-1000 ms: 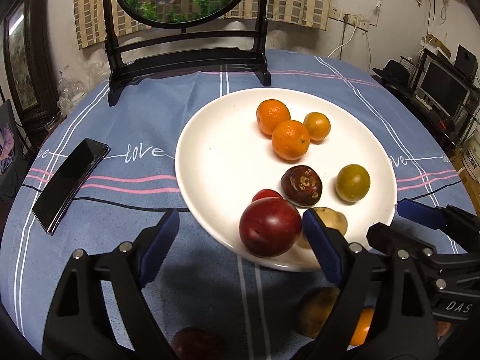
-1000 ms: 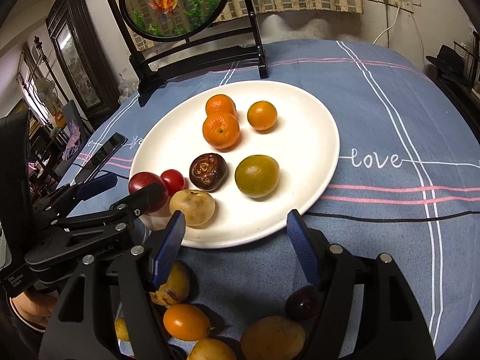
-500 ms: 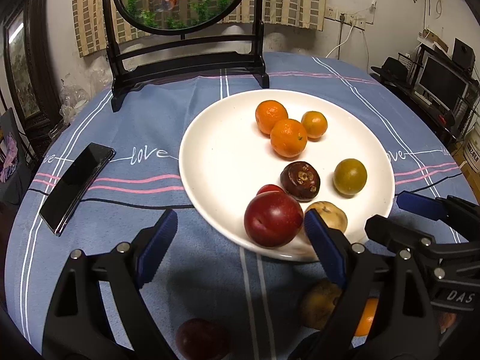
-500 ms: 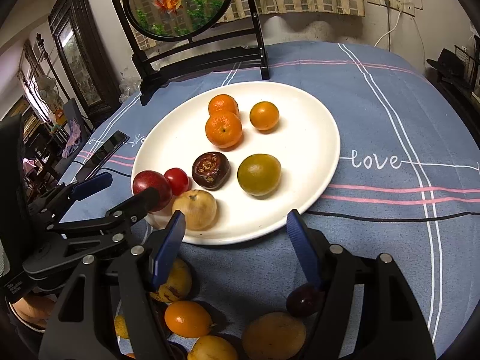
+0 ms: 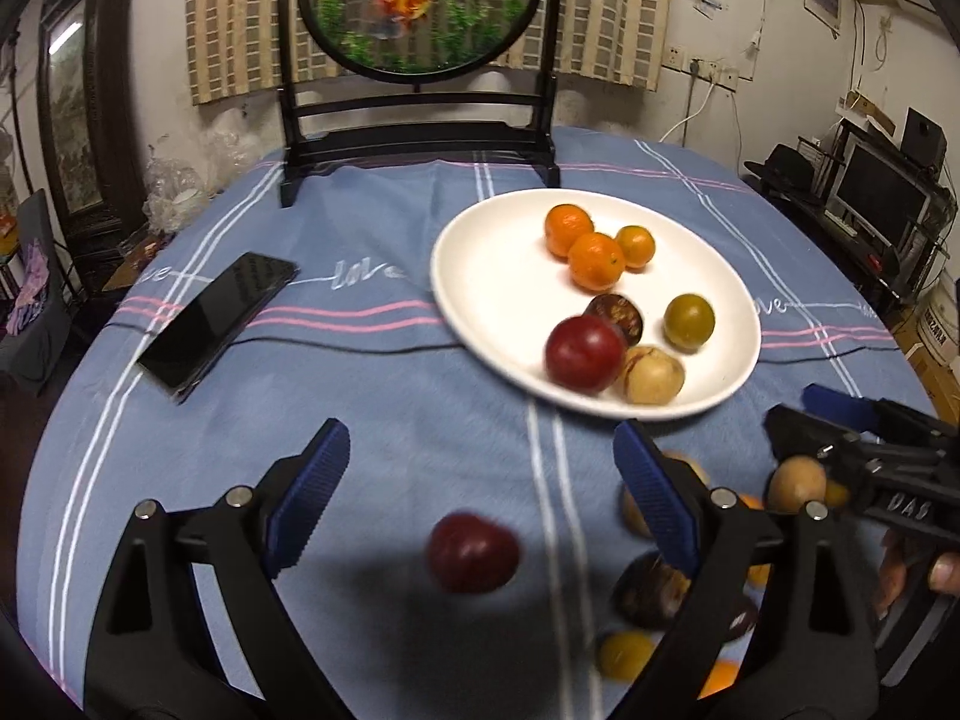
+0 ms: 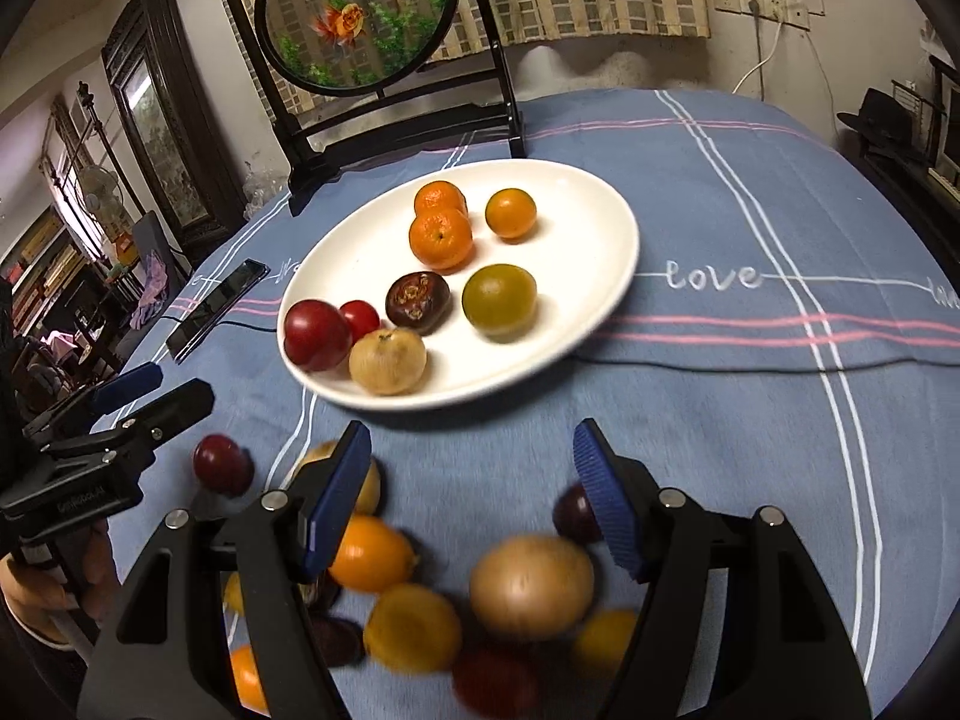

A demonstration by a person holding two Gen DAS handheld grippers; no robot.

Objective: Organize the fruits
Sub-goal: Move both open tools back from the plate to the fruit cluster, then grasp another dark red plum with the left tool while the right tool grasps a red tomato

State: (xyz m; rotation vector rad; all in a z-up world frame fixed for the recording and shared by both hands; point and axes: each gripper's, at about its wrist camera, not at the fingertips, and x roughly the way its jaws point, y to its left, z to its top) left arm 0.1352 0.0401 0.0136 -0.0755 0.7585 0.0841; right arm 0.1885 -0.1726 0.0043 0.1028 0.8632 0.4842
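A white plate (image 5: 498,276) (image 6: 576,192) holds several fruits: oranges, a green citrus (image 6: 499,302), a dark brown fruit (image 6: 417,302), a tan fruit (image 6: 387,360) and a red plum (image 5: 583,353) (image 6: 316,335) at its near rim. My left gripper (image 5: 480,468) hangs over the cloth short of the plate, jaws opening, nothing between them; a dark red plum (image 5: 473,552) lies on the cloth below. My right gripper (image 6: 471,492) stands open over a loose pile of fruit (image 6: 531,585) near the table's front, holding nothing.
A black phone (image 5: 219,318) lies on the blue striped tablecloth (image 5: 360,396) to the plate's left. A round goldfish screen on a black stand (image 5: 414,138) rises at the table's far side. A hand grips the right gripper's handle (image 5: 912,564).
Both grippers have drawn back from the plate toward the table's front. The red plum stays on the plate's rim, clear of the left jaws. More loose fruit now shows below both grippers.
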